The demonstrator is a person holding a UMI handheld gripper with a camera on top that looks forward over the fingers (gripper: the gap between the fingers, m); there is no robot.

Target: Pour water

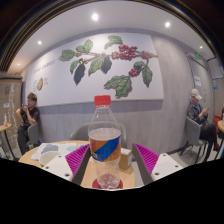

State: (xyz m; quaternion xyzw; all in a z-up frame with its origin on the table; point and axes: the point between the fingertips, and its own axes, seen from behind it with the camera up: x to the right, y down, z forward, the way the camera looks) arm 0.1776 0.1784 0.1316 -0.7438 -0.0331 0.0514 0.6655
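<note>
A clear plastic bottle [105,140] with a red cap and an orange and blue label stands upright between my fingers. Its clear base sits on a round red thing [107,183] on the tan tabletop [92,178]. My gripper [108,162] is open around the bottle, with a visible gap between the bottle and the right finger. The magenta pads [74,158] flank the bottle on both sides. A small tan container [125,158] stands just behind the bottle, on its right. I cannot tell how much water is in the bottle.
The light table [45,153] reaches out to the left. A person [30,112] sits at the far left and another person [198,108] at the far right, with chairs [190,135] nearby. A wall with a leaf and berry mural [105,62] stands behind.
</note>
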